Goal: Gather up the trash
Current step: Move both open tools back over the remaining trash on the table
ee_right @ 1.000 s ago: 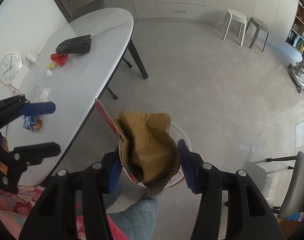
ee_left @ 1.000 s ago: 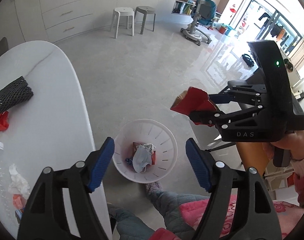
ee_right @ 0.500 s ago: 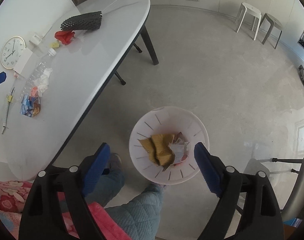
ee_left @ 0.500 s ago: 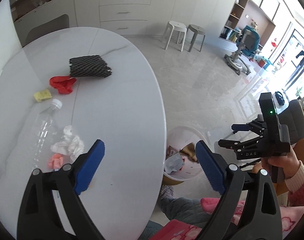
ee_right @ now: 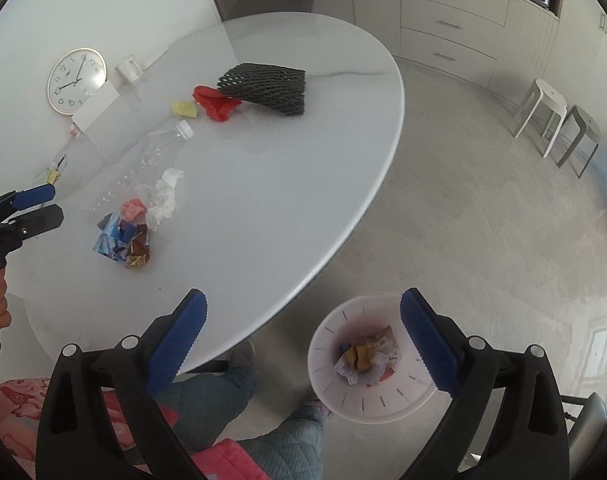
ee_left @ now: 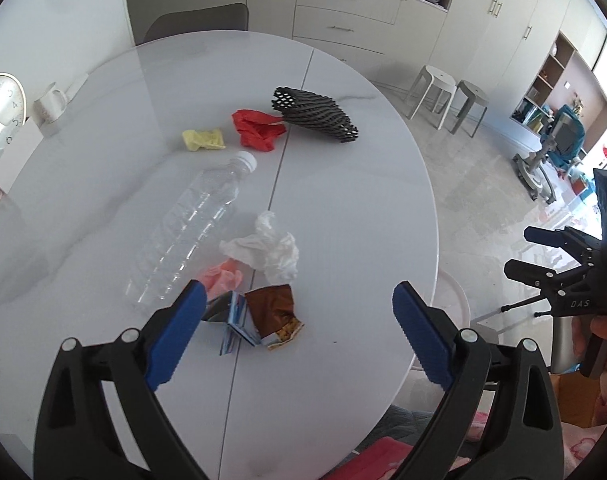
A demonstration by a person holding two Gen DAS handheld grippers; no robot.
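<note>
Left gripper [ee_left: 299, 316] hangs over the near part of the white oval table [ee_left: 343, 208], jaws spread wide with nothing between them. Just beyond its left finger, at lower centre of the left wrist view, lies a cluster of trash: a brown snack wrapper [ee_left: 274, 314] touching a blue printed packet [ee_left: 233, 320], a pink scrap [ee_left: 221, 278] and a crumpled white tissue [ee_left: 271, 250]. A clear plastic bottle [ee_left: 191, 228] lies on its side to the left of the cluster, cap toward the top of the frame. Further up the table sit a yellow scrap [ee_left: 203, 139], a red wrapper [ee_left: 257, 130] and a black foam net [ee_left: 315, 114], the net touching the red wrapper. Right gripper [ee_right: 301, 344] is likewise released and empty, held off the table edge. The white waste basket [ee_right: 331, 396] stands on the floor at lower right of the right wrist view, with crumpled paper and wrappers inside.
</note>
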